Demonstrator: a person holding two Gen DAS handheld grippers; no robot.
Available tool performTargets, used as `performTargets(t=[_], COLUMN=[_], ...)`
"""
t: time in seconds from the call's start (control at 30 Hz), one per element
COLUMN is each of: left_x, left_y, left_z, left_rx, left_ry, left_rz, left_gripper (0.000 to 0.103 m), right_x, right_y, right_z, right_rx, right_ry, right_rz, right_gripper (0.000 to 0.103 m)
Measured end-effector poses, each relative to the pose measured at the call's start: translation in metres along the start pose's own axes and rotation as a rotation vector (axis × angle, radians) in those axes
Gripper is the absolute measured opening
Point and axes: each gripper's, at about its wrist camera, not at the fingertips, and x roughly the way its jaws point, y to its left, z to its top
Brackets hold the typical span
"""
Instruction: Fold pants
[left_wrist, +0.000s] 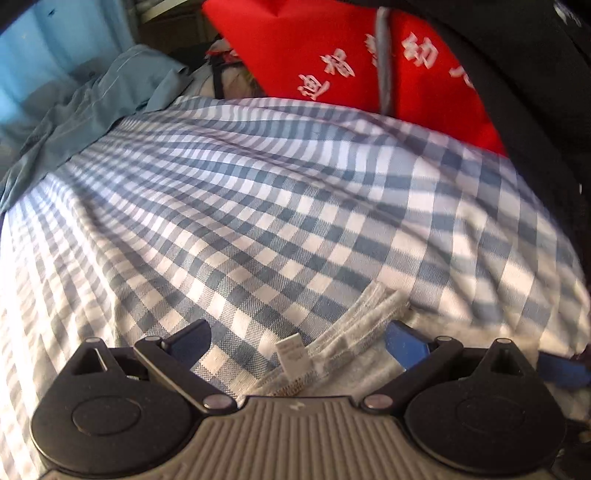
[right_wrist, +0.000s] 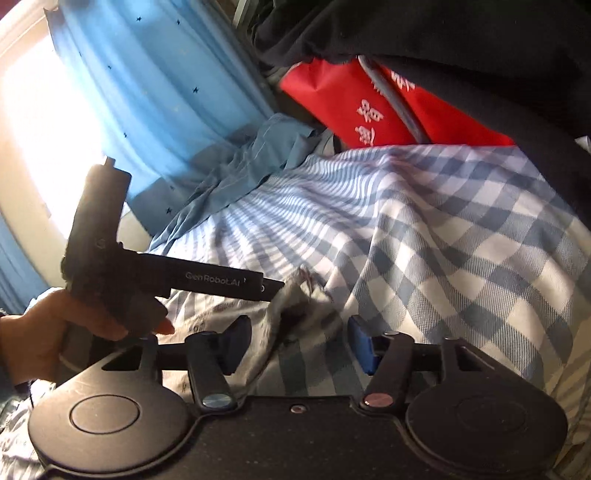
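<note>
The pants (left_wrist: 280, 206) are blue-and-white checked cloth, spread wide across the left wrist view; they also show in the right wrist view (right_wrist: 424, 229). My left gripper (left_wrist: 299, 345) is open, its blue pads either side of a seamed hem with a white label (left_wrist: 293, 352). My right gripper (right_wrist: 299, 345) is open, with a bunched, greyish edge of the pants (right_wrist: 295, 306) lying between its fingers. The left gripper also shows in the right wrist view (right_wrist: 275, 290), held by a hand, its tip touching that bunched edge.
A red bag with white characters (left_wrist: 332, 55) lies behind the pants. A crumpled light-blue garment (left_wrist: 85, 110) lies at the far left. A blue curtain (right_wrist: 155, 92) hangs by a bright window. A dark garment (right_wrist: 461, 33) hangs at the upper right.
</note>
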Motion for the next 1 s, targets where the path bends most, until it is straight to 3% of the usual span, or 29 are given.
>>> performTargets(t=[0.17,0.33,0.4,0.43,0.47,0.6,0.77,0.9,1.0], left_x=[-0.023,-0.034,-0.035,-0.034,-0.034,-0.034,-0.037,-0.038,-0.036], left_y=[0.009,0.021,0.022,0.022,0.021,0.023,0.028,0.030,0.030], left_z=[0.009,0.015,0.015,0.016,0.016,0.016,0.019,0.021,0.020], left_rx=[-0.097,-0.229,-0.258,-0.272,-0.282,-0.319,-0.369,-0.368,-0.360], left_ry=[-0.035,-0.023,-0.009,-0.001,0.005,0.040,0.078,0.111,0.154], left_rz=[-0.080,-0.219,-0.262,-0.282,-0.298,-0.378,-0.430,-0.406,-0.359], left_gripper=[0.102,0.102,0.102,0.101,0.099,0.084,0.082,0.081,0.064], right_x=[0.005,0.010,0.012,0.012,0.012,0.005,0.006,0.010,0.013], right_y=[0.007,0.003,0.000,0.001,0.004,0.031,0.077,0.107,0.123], right_z=[-0.001,-0.003,-0.004,-0.004,-0.005,-0.011,-0.030,-0.045,-0.058], right_rx=[-0.037,-0.006,0.027,0.029,0.013,-0.176,-0.543,-0.761,-0.882], right_ry=[-0.025,-0.043,-0.041,-0.043,-0.046,-0.100,-0.149,-0.154,-0.148], right_rz=[-0.021,-0.026,-0.022,-0.030,-0.046,-0.086,-0.167,-0.184,-0.192], right_gripper=[0.050,0.042,0.034,0.023,0.019,0.016,0.016,0.015,0.015])
